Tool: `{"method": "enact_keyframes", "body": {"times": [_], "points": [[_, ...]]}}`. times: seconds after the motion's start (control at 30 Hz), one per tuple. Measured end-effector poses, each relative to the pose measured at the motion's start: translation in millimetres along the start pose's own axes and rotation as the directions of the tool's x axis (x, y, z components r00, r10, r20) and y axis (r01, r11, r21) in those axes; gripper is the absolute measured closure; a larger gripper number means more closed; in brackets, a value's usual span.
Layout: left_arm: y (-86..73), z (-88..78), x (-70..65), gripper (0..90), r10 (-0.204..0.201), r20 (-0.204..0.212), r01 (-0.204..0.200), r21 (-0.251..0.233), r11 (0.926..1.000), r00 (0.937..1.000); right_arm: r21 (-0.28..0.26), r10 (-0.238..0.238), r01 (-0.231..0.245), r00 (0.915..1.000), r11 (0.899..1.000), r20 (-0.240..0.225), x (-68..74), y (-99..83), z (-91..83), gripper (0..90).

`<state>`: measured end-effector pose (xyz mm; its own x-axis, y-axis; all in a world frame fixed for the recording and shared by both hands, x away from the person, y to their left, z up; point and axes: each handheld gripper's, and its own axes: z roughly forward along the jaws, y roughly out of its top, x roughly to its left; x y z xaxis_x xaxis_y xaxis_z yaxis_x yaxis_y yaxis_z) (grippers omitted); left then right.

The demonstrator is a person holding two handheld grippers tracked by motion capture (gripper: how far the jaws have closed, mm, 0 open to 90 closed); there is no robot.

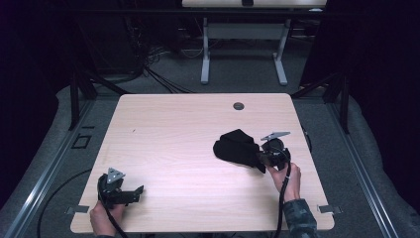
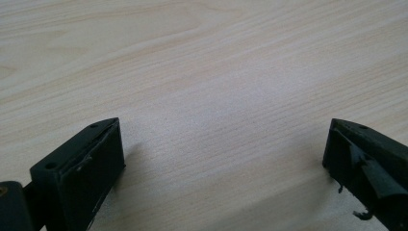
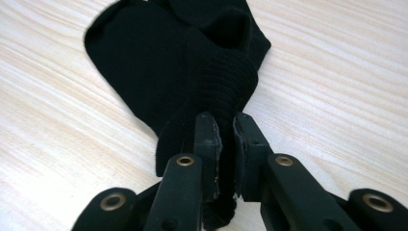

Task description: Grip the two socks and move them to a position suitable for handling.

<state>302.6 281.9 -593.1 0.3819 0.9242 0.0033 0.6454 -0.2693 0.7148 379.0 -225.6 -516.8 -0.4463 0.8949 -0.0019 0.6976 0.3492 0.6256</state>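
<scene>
The fingers (image 3: 208, 144) of the right gripper (image 3: 223, 126) pinch the black sock (image 3: 159, 72) near the table's (image 1: 173, 129) right edge; lifting remains. The left gripper (image 2: 221, 144) gapes wide, unused.

Table (image 1: 188, 148): pale beige wood grain, fine straight streaks; one small dark grey round cap (image 1: 238, 105) near far edge.
Cloth (image 3: 183, 62): solid black, fine ribbed knit, no print.
My right gripper (image 3: 225, 137): black jaws, brass-coloured rivets, worn pale flecks on pad edges; grey three-cornered plate on top.
My left gripper (image 2: 221, 159): matte black jaws w/ pale scuffs; grey plate too, black cable.
My right sleeve (image 1: 299, 218): dark, mottled grey-green pattern.
Floor (image 1: 237, 74): grey carpet. Far table legs (image 1: 205, 54): light grey.
</scene>
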Motion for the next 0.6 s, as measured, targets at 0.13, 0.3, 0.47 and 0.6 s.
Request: {"method": "enact_keyframes", "body": {"times": [0.13, 0.3, 0.47, 0.6], "points": [[0.0, -0.1, 0.0, 0.7, 0.001, 0.0, -0.001, 0.001, 1.0, 1.0, -0.016, -0.006, 0.006, 1.0, 1.0, -0.003, 1.0, 1.7, -5.7, 81.9], [0.0, 0.0, 0.0, 0.7, 0.001, 0.0, -0.001, 0.0, 1.0, 1.0, -0.052, -0.015, 0.015, 0.9999, 0.999, -0.002, 4.4, 4.6, -18.0, 82.0], [0.0, 0.0, 0.0, 0.7, 0.0, 0.0, 0.0, 0.0, 1.0, 1.0, -0.08, -0.032, 0.031, 0.9994, 0.996, -0.014, 9.0, 8.3, -30.9, 82.2], [0.0, 0.0, 0.1, 0.7, 0.0, 0.0, 0.0, 0.0, 1.0, 1.0, -0.106, -0.051, 0.048, 0.9982, 0.993, -0.03, 16.1, 9.1, -40.5, 82.4]]}}
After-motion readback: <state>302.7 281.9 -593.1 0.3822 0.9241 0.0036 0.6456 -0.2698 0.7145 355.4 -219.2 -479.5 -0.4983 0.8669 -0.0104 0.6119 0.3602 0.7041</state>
